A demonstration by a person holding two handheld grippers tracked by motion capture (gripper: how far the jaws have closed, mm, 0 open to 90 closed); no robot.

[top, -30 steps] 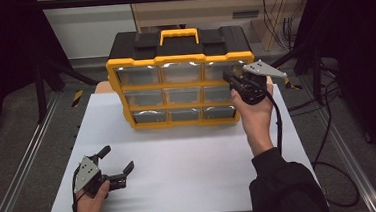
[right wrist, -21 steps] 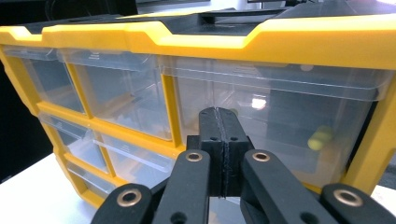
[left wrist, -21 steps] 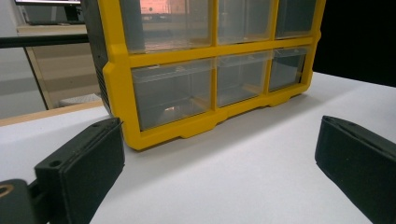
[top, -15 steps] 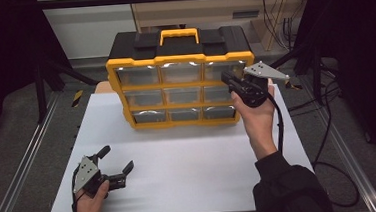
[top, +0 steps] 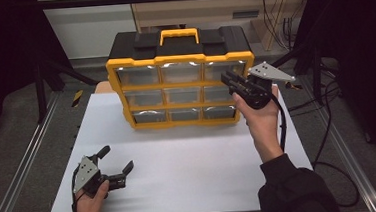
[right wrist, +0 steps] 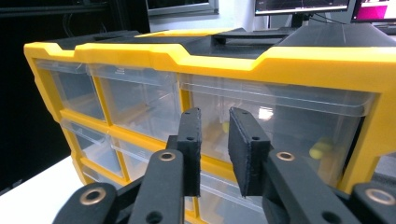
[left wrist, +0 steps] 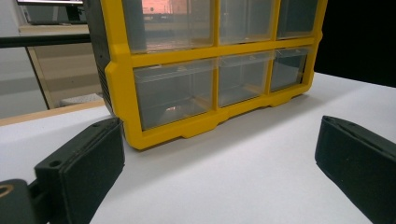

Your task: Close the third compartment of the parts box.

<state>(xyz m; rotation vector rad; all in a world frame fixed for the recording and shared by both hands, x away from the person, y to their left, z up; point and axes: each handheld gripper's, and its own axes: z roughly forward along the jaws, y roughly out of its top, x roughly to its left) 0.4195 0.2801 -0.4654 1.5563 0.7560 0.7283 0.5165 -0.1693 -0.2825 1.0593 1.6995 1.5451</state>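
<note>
Drawer work on the yellow-and-black organizer cabinet (top: 181, 81) looks to be the step in hand; the cabinet stands upright at the far middle of the white table (top: 190, 161), and the right gripper (top: 230, 78) is raised at its top-right clear drawer (right wrist: 275, 119); the jaws have just been opening and now stand a narrow gap apart, nothing between them, pads free of the drawer front; the next move, by my judgement, calls for lining that gap on the drawer's lip before closing; the left gripper (top: 113, 160) rests near the table's front-left edge, jaws spread wide, empty, well apart from the cabinet.
</note>
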